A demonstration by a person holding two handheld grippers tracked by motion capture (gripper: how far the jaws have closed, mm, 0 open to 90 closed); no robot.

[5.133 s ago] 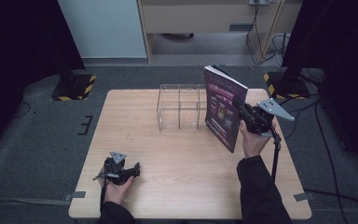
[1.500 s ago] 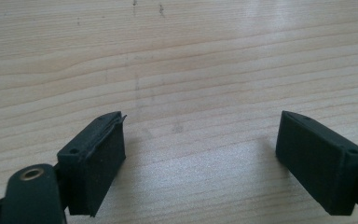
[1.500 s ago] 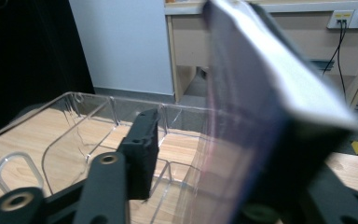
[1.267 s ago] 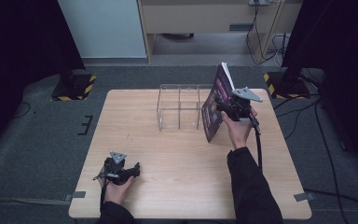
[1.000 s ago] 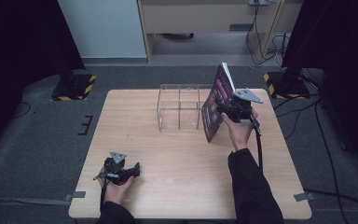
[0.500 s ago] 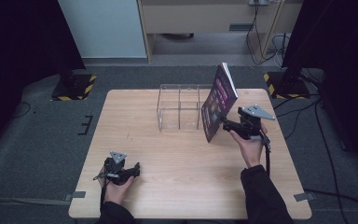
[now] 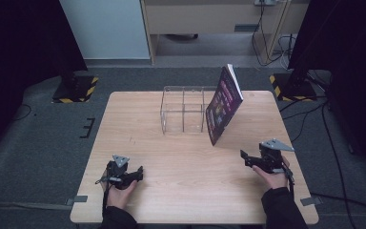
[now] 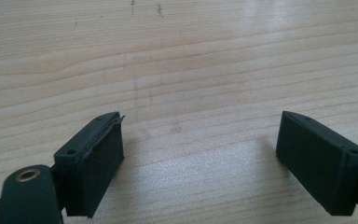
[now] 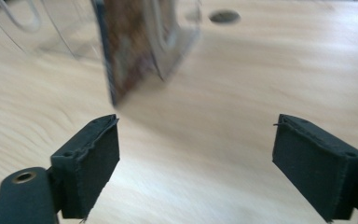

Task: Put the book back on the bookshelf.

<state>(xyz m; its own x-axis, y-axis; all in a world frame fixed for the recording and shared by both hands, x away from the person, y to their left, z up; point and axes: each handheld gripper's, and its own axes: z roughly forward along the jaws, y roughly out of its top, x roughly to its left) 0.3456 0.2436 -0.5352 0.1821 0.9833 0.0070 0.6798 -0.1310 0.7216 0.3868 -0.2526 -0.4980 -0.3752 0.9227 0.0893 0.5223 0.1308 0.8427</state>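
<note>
Nearest me, my two grippers sit low over the table: left gripper and right gripper, both jaws spread wide, gripping nothing. Beyond them, one book leans tilted against one clear wire rack.

text: none legible | book cover ahead of the right tool: print too small and blurred to read
</note>
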